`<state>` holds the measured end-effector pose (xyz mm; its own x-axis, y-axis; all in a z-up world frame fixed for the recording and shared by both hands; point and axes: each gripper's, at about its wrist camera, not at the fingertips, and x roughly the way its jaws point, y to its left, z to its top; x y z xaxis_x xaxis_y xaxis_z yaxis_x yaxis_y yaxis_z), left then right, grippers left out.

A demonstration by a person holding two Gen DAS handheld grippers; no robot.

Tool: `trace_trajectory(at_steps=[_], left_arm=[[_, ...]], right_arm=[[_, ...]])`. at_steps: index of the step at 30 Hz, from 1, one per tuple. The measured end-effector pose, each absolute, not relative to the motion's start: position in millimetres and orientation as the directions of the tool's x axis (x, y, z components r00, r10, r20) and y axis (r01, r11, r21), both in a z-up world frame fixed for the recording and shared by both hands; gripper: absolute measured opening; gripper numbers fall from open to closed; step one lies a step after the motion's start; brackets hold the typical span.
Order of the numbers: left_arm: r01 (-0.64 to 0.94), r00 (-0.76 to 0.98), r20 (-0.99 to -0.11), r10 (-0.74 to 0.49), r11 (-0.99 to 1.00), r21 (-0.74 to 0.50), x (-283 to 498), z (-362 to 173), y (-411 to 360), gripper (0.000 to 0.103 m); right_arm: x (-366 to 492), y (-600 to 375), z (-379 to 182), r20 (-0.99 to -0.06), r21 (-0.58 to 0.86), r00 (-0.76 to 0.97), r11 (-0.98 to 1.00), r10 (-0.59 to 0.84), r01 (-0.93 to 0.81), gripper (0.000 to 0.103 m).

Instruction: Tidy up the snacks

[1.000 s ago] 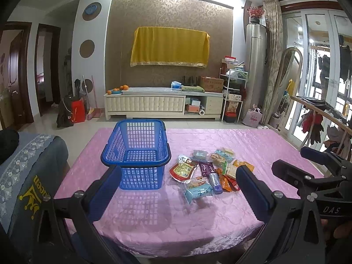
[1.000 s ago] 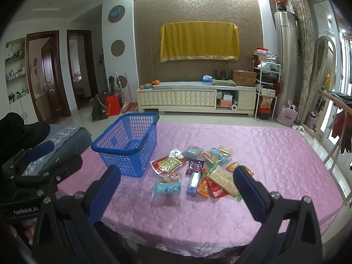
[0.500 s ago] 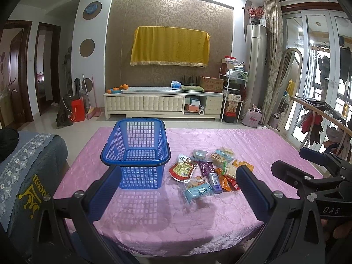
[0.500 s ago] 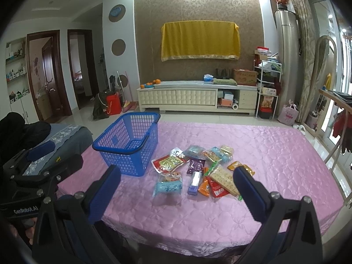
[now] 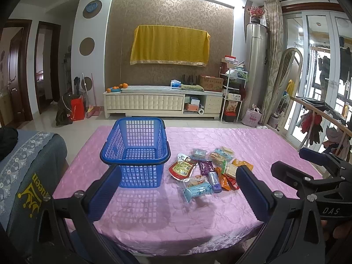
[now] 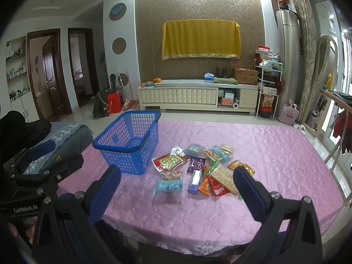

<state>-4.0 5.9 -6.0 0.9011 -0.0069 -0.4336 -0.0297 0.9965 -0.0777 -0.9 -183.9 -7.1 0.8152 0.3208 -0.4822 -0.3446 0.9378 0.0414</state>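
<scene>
A blue plastic basket (image 5: 136,151) (image 6: 129,143) stands with nothing in it on the left part of a pink tablecloth (image 5: 220,211) (image 6: 275,154). Just to its right lies a loose pile of several snack packets, among them a light blue packet (image 5: 197,188) (image 6: 169,186), a red-rimmed green pouch (image 5: 182,168) (image 6: 168,161) and a cracker pack (image 6: 223,177). My left gripper (image 5: 178,189) hangs open over the near table edge, short of the basket. My right gripper (image 6: 177,191) is open too, short of the packets. Neither holds anything.
A grey-blue covered seat (image 5: 24,171) sits left of the table. Beyond the far edge are tiled floor and a white low cabinet (image 5: 160,103). A drying rack with clothes (image 5: 319,121) stands to the right.
Both views have crept slightly forward toward the table. Basket and packets lie as before, and both grippers stay open.
</scene>
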Motion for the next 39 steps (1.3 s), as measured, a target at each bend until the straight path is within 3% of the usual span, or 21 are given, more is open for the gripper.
trace_trajectory(at_steps=[39], left_arm=[[0.021,0.897,-0.438,-0.054,0.997,-0.080,22.5,13.9,-3.9,0.103]], right_arm=[[18.6,-190.3,14.1,-0.469,0.009,0.829,0.940,0.304,-0.340,0.103]])
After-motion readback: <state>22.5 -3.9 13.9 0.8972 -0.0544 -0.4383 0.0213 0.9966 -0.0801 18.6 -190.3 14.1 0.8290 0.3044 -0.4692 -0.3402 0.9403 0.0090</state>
